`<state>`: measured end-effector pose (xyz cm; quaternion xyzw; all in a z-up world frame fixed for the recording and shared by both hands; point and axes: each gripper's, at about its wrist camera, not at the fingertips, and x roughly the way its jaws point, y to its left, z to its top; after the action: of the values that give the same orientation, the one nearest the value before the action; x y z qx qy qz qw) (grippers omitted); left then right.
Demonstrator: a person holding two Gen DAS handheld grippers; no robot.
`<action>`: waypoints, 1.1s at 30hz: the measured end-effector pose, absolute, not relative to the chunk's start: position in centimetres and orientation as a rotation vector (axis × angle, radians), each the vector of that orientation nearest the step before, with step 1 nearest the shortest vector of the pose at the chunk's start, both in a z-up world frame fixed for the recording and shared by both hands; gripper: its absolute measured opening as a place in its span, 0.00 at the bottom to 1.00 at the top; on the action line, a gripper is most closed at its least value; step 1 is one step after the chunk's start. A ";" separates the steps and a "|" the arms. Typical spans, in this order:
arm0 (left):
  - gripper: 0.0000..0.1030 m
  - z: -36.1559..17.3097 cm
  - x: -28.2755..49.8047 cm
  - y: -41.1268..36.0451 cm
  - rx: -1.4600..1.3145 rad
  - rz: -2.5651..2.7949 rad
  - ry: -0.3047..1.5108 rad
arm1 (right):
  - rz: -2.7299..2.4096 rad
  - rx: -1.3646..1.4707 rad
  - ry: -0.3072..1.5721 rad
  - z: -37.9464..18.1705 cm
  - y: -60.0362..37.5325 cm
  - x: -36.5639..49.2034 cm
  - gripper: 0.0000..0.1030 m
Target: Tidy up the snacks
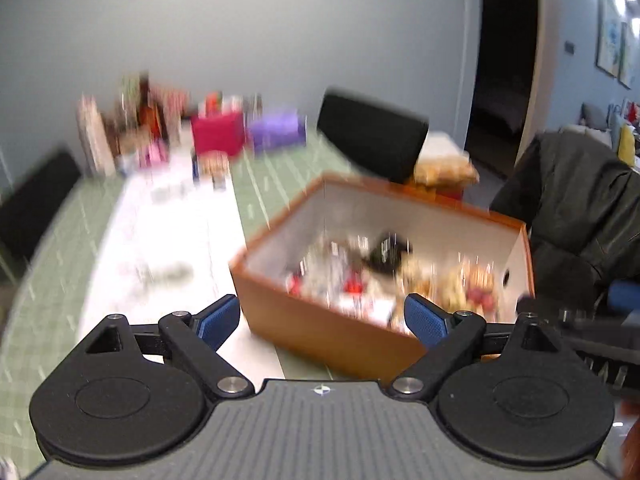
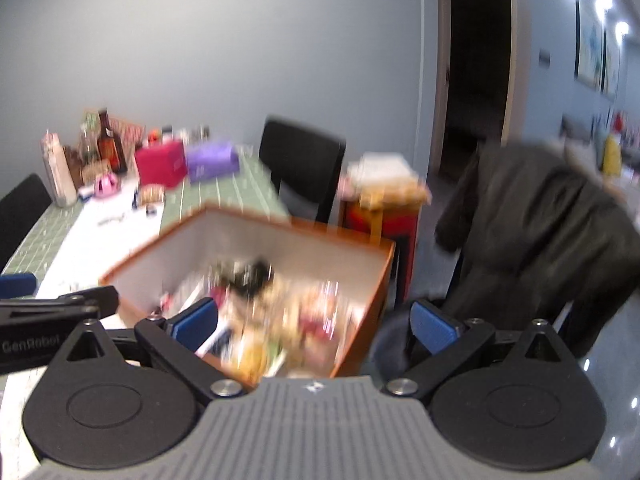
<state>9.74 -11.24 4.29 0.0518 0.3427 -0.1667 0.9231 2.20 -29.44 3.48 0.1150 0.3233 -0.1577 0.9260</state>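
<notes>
An orange box [image 1: 320,328] with a white inside stands on the table and holds several blurred snack packets [image 1: 360,276]. My left gripper [image 1: 322,318] is open and empty, just in front of the box's near wall. In the right wrist view the same box [image 2: 372,276] lies below, with snack packets [image 2: 280,312] inside. My right gripper [image 2: 316,322] is open and empty above the box's near right corner. The left gripper's arm [image 2: 52,312] shows at the left edge. Both views are motion-blurred.
The table [image 1: 56,280] has a green checked cloth and a white runner [image 1: 168,240]. Bottles, a red box [image 2: 160,166] and a purple box [image 2: 212,162] stand at the far end. Black chairs [image 2: 300,168] and a chair with a dark jacket [image 2: 540,220] stand around.
</notes>
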 end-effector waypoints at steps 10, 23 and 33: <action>1.00 2.2 7.9 -13.3 0.251 -0.338 0.744 | -0.322 0.177 0.783 0.4 -26.2 2.2 0.97; 1.00 2.2 9.4 -11.8 0.173 -0.300 0.789 | -0.364 0.203 0.765 0.4 -27.8 2.1 0.97; 1.00 2.2 9.4 -11.9 0.181 -0.306 0.788 | -0.360 0.201 0.769 0.4 -27.8 2.2 0.97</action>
<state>9.43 -11.90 2.20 0.0877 0.3821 -0.1484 0.9079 2.17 -27.77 0.35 0.0975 0.3723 -0.1741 0.9064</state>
